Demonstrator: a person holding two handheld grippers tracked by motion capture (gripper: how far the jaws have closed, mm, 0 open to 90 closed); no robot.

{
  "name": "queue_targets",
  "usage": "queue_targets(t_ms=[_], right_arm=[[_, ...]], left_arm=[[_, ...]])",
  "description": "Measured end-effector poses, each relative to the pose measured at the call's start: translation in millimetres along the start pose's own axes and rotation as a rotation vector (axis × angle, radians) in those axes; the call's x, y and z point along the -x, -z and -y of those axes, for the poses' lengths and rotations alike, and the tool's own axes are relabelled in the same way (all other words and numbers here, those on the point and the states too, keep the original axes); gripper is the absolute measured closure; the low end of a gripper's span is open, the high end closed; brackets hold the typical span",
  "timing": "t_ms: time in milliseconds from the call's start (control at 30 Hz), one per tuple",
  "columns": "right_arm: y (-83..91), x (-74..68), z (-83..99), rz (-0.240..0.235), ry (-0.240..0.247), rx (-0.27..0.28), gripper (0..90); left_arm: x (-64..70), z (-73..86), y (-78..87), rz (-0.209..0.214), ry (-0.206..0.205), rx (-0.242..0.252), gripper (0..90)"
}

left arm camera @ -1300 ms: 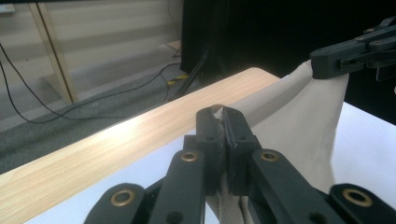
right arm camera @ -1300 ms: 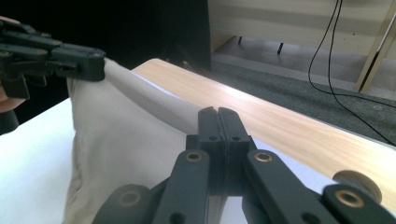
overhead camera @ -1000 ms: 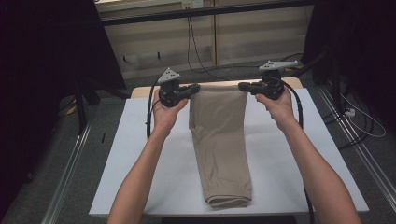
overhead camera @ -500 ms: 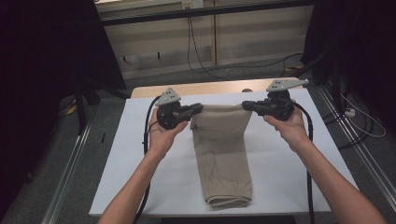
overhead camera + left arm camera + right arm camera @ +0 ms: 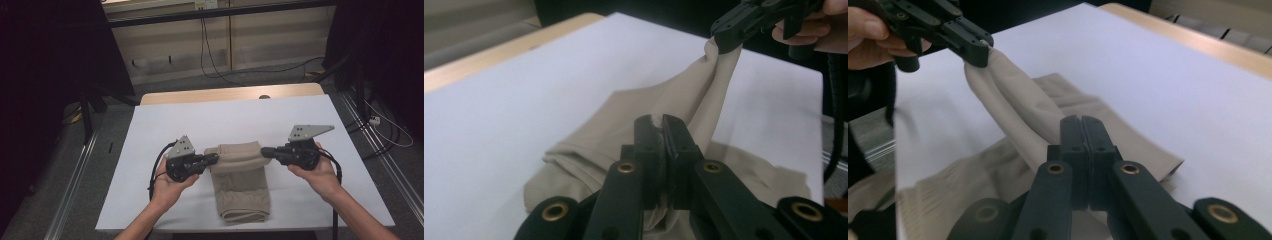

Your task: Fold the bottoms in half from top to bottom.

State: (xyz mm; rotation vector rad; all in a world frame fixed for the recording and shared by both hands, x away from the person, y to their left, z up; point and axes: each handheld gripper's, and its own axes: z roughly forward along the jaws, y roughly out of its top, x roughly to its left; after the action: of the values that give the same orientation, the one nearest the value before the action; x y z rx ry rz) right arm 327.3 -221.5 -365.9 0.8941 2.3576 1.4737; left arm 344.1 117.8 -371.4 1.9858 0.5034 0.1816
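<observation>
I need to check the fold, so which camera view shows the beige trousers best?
The high view: it shows the beige trousers whole on the white table, far end lifted between the left gripper and right gripper. Each gripper view shows just the pinched cloth stretched between both grippers.

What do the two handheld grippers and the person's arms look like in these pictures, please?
Both the left gripper and the right gripper are black, each with two flat, narrow jaws on arms joined by brass-coloured rivets. A grey three-cornered plate dotted with small holes sits on top of each, and a black cable trails from each. The forearms are bare, with no sleeves or gloves in view.
</observation>
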Motion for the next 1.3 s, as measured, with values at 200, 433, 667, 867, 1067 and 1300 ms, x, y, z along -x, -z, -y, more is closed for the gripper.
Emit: queue_targets(t_ms=[200, 433, 667, 867, 1067, 1300], right_arm=[[-0.1, -17.8, 31.8, -0.028, -0.011, -0.050, 90.0], [2.9, -40.7, 58.9, -0.052, -0.012, -0.098, 90.0], [3.4, -62.2, 78.7, -0.072, -0.007, -0.157, 89.3], [4.1, -73.3, 94.0, -0.059, -0.006, -0.202, 81.4], [1.5, -69.8, 96.6, -0.041, -0.039, -0.193, 57.5], [0.6, -65.2, 91.0, -0.014, -0.074, -0.137, 30.6]], left_arm=[[18.1, 25.1, -0.3, 0.026, -0.002, -0.048, 86.5], [43.0, 50.3, -0.5, 0.063, -0.056, -0.115, 86.2], [60.0, 67.6, -0.8, 0.090, -0.080, -0.145, 85.8], [71.6, 79.4, 2.9, 0.129, -0.082, -0.189, 82.0], [69.0, 79.4, 4.2, 0.077, -0.070, -0.171, 63.3], [50.7, 74.3, 8.8, -0.032, 0.043, -0.138, 27.0]])
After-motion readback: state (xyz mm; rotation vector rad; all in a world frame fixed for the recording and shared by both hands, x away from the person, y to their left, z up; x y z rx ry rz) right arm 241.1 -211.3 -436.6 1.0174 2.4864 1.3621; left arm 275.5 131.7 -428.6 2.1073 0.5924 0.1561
